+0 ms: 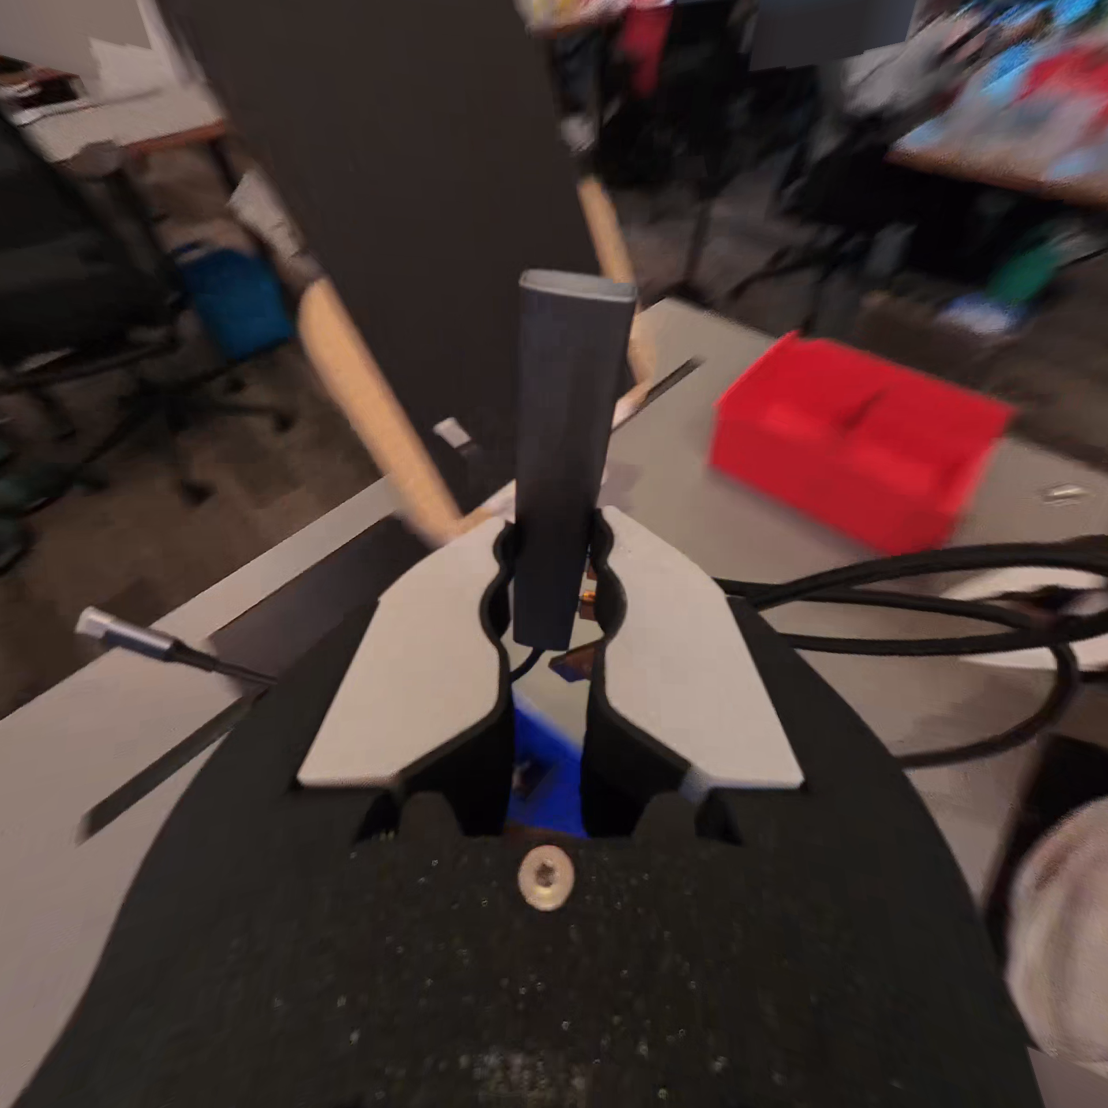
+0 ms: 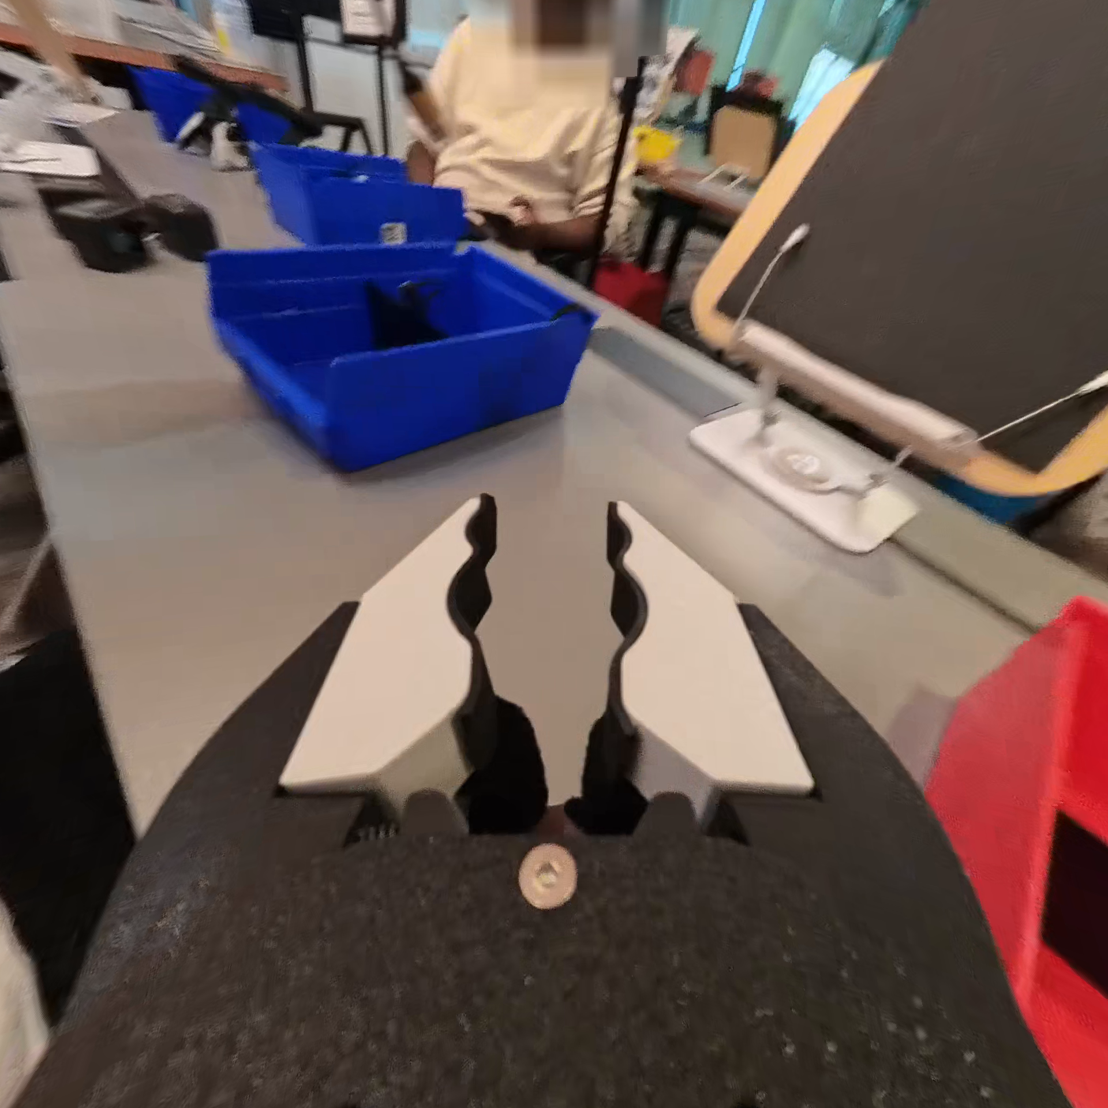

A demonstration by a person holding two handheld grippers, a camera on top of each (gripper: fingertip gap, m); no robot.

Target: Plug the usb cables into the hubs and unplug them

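The left gripper [image 1: 548, 575] is clamped on a slim dark grey hub [image 1: 566, 455] — a flat metal bar standing upright between the jaws, its squared end pointing up and a thin cable leaving its lower end. No brand or lettering can be read on the hub; the picture is too blurred. Just right of the hub a black braided cable [image 1: 899, 605] loops over the grey table [image 1: 120, 737], and beyond that loop sits a red bin [image 1: 851, 437]. Left of the hub a silver plug [image 1: 129, 632] lies on the table edge. Behind the hub rises a dark board with a wooden rim [image 1: 384, 180].

The right gripper [image 2: 551, 563] hangs over bare tabletop with its jaws parted and nothing between them. Ahead of it stands a blue bin [image 2: 396, 354] — a second blue bin [image 2: 360, 198] behind carries a small white sticker. To the right a white stand [image 2: 803, 467] props the board, and a seated person [image 2: 527, 138] is beyond.
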